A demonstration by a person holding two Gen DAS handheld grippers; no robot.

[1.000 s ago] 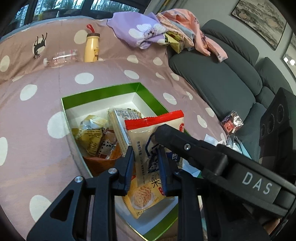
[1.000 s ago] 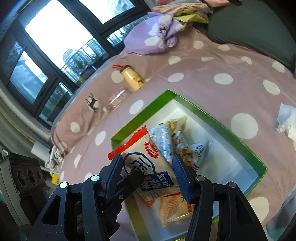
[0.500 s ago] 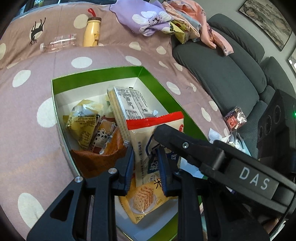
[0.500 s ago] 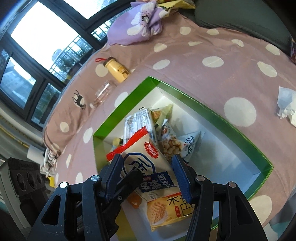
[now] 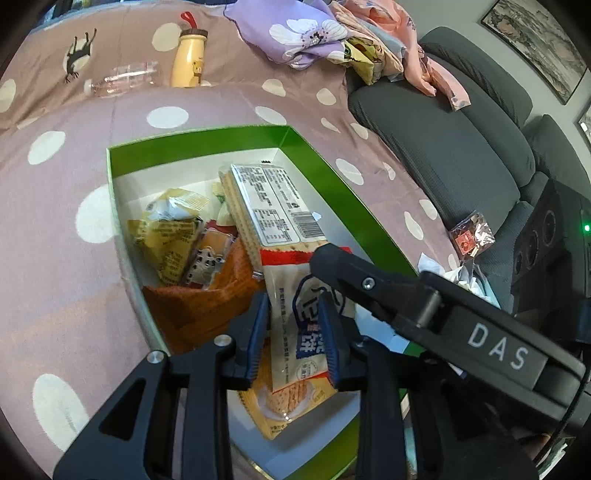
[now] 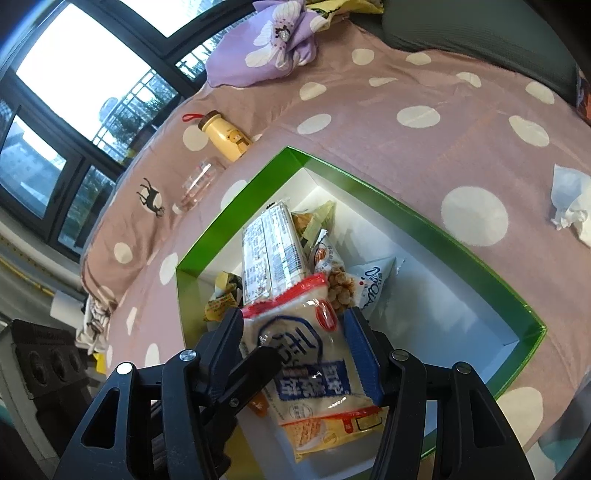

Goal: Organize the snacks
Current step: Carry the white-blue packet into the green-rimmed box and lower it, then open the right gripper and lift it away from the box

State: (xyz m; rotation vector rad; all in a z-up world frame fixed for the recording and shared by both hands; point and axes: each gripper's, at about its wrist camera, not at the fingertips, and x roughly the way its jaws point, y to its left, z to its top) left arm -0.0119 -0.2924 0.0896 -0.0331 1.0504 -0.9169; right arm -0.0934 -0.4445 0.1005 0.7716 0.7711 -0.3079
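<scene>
A green box with a white inside (image 5: 199, 140) (image 6: 424, 218) lies on the dotted bedspread and holds several snacks: a long cracker sleeve (image 5: 273, 203) (image 6: 271, 251), yellow packets (image 5: 166, 229), an orange bag (image 5: 195, 310) and a peanut packet (image 6: 332, 273). A white cracker bag with a red top (image 5: 306, 332) (image 6: 310, 354) sits low over the box. My left gripper (image 5: 295, 336) is shut on this bag's edge. My right gripper (image 6: 295, 347) straddles the bag with its fingers (image 6: 360, 350) at its sides; whether they press it is unclear.
A yellow bottle (image 5: 190, 59) (image 6: 225, 136) and a clear plastic bottle (image 5: 125, 77) (image 6: 195, 184) lie beyond the box. Crumpled clothes (image 5: 306, 33), a dark sofa (image 5: 443, 140), a small red packet (image 5: 471, 236) and a tissue (image 6: 570, 206) lie to the right.
Both grippers have come down toward the box with the cracker bag. The bag has sunk lower, onto the long cracker sleeve and the snacks beside it.
</scene>
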